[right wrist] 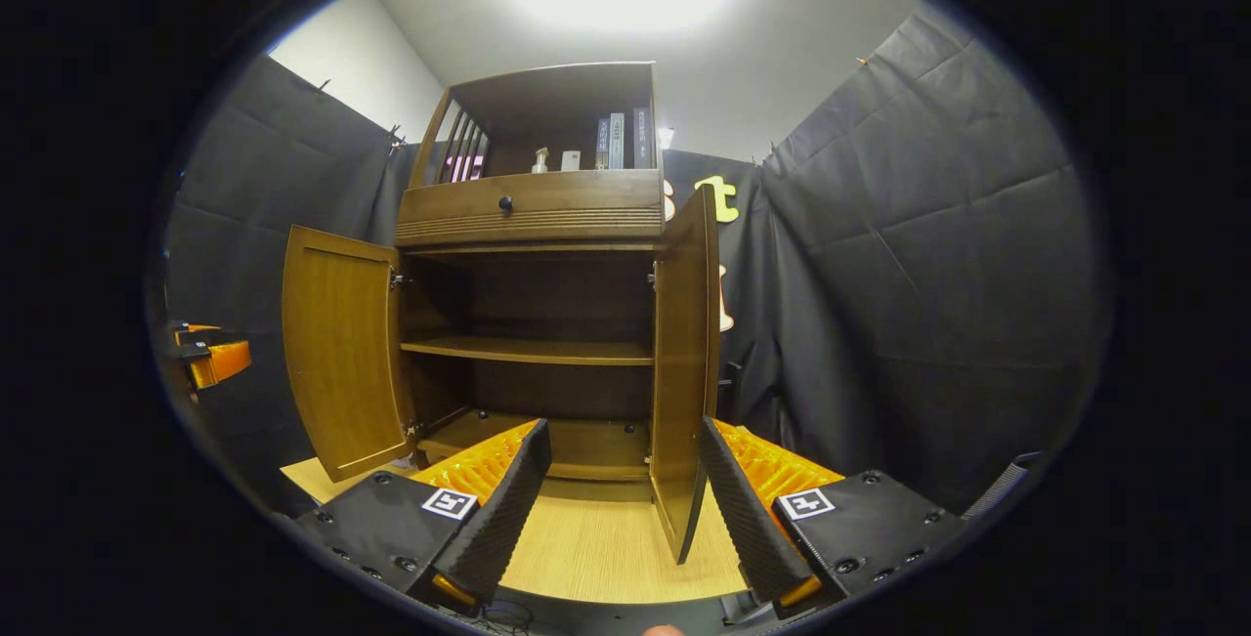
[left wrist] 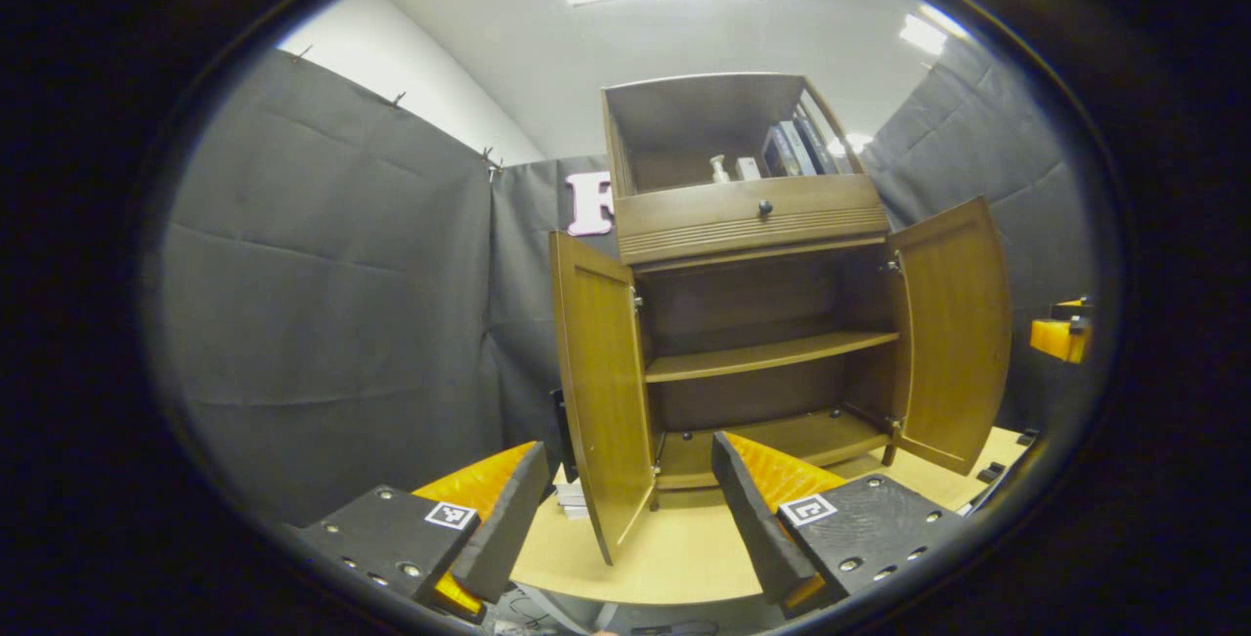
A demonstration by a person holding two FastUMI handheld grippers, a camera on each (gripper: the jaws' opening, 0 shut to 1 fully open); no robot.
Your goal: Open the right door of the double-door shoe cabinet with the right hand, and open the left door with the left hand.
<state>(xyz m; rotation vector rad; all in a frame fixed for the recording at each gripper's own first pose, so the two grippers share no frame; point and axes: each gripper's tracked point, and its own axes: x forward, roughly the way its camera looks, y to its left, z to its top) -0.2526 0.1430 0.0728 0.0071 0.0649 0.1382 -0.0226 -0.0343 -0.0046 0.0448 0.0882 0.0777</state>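
Both grippers are open and hold nothing. Ahead on the bench (right wrist: 606, 548), the shoe cabinet (right wrist: 533, 216) has both doors swung out: left door (left wrist: 601, 392) before the left gripper (left wrist: 630, 509), right door (right wrist: 684, 372) before the right gripper (right wrist: 621, 509).

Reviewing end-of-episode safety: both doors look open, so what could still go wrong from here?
1. The left door edge stands between the open left tongs; a sideways pull-back could clip it.
2. The same goes for the right door between the right tongs.
3. A knock might shake the bottle and books up top.
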